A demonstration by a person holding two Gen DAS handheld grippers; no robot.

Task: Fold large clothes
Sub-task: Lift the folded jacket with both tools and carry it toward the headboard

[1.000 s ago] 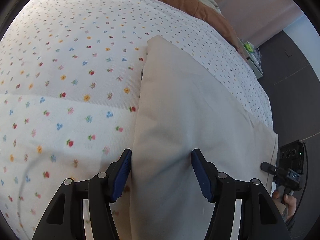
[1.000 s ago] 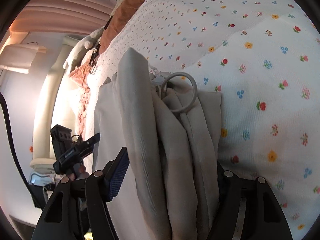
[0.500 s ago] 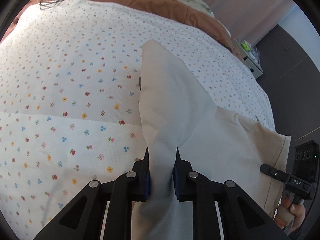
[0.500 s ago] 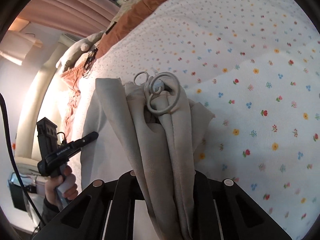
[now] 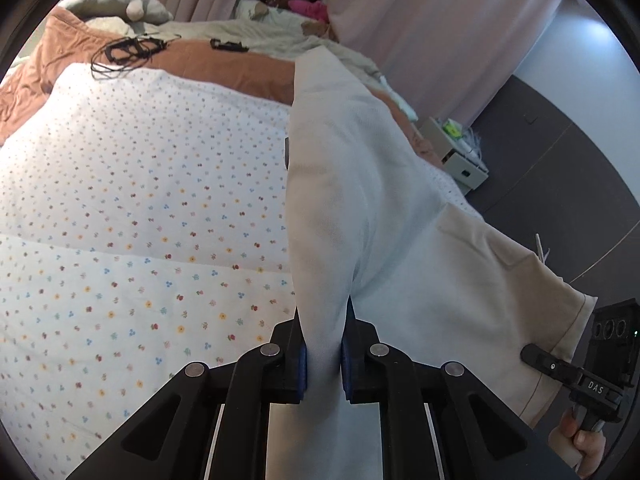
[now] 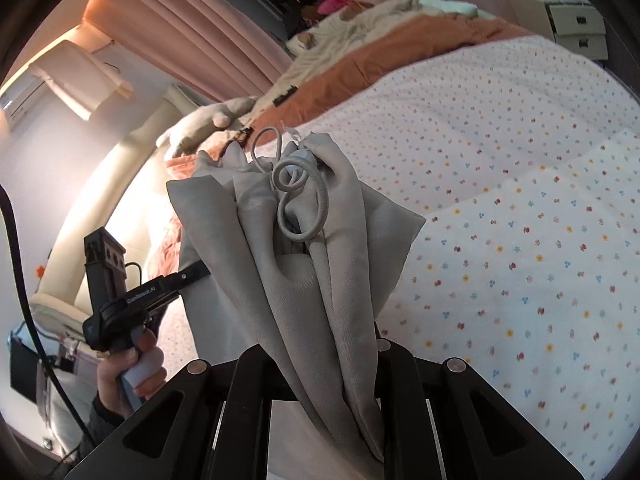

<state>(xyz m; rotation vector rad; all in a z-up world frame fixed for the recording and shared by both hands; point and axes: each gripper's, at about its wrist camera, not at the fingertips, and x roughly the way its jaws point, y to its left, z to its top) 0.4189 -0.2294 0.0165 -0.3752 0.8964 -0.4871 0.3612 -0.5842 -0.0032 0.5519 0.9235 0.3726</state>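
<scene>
Both grippers are lifting the garment (image 5: 360, 184) clear of the bed (image 5: 132, 200), where a second ago the jaws were standing open around cloth lying flat on the floral bedspread. The left gripper (image 5: 323, 354) is now pinching a single fold of the pale cream fabric between its blue pads, and the right gripper (image 6: 336, 364) is clamping a thick bunched handful at what looks like the waistband end, with the drawcord (image 6: 300, 196) curling loose on top.

From here the cloth is hanging between the two grippers above the near edge of the bed, so several things are threatening a clean fold. On the right, the bundle is made of several slippery layers, and one layer may be sliding out under the garment's own weight. On the left, only a thin ridge is being held, which could be pulling free if the two hands are moving apart too quickly. That loose cord may be snagging or ending up trapped inside the fold.

Fabric here is showing as a smooth, fine woven twill, limp and draping in long soft pleats. The cord is a round, springy grey loop. Beneath, the bedspread is looking lightly quilted.
</scene>
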